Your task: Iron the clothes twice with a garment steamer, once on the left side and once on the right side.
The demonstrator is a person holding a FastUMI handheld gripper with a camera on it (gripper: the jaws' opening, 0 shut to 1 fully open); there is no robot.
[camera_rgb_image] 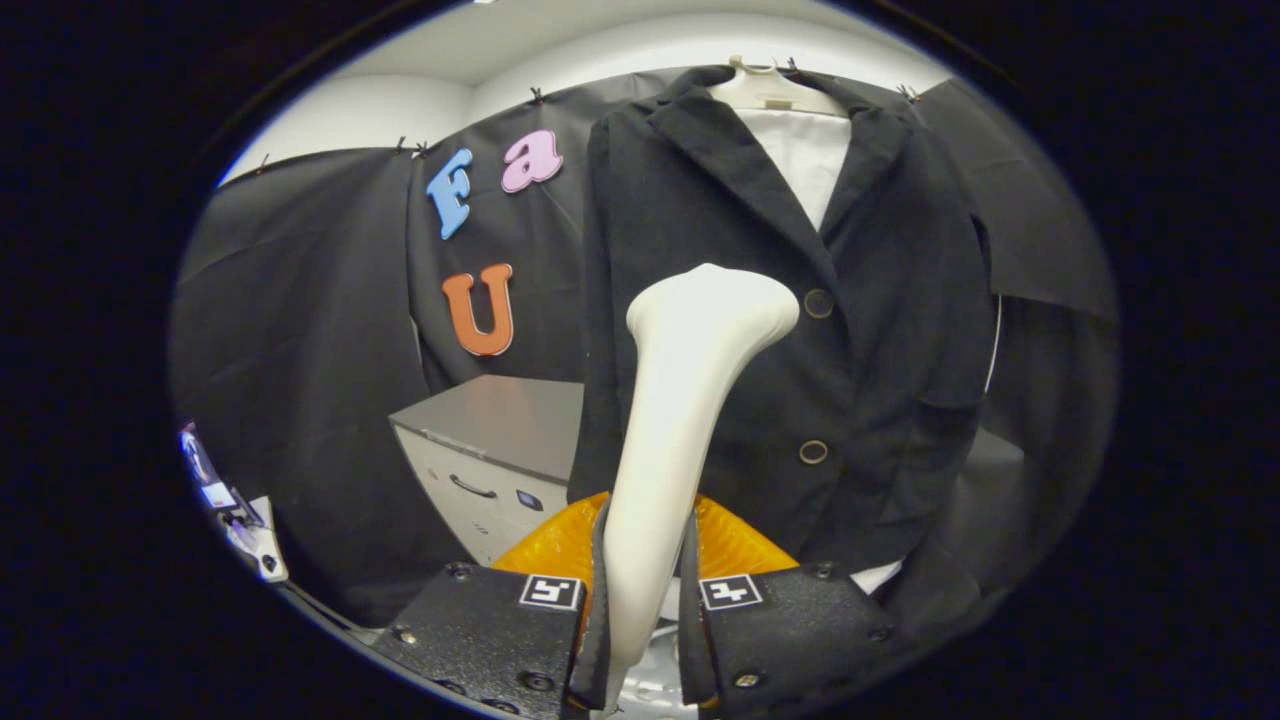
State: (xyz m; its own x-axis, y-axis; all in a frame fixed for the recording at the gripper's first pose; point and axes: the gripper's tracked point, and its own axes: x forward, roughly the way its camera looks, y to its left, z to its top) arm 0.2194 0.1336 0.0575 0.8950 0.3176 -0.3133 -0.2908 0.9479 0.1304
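Standing left, a grey metal cabinet (490, 440) has a flat top and drawer handle. The gripper (645, 590) clamps both fingers on the smooth, flared garment steamer (680, 400); its head lies against the dark woven jacket (880, 330) hung beyond, near the upper button (818, 303).

Hanger: a pale plastic hanger (770, 90) at the top of the booth wall carries my dark button-front jacket (880, 330), which hangs straight down from it.
Under the jacket: a white garment (805, 160) shows at the open collar.
Cabinet: a grey metal drawer cabinet (490, 440) stands just beside the jacket's hem, its flat top bare.
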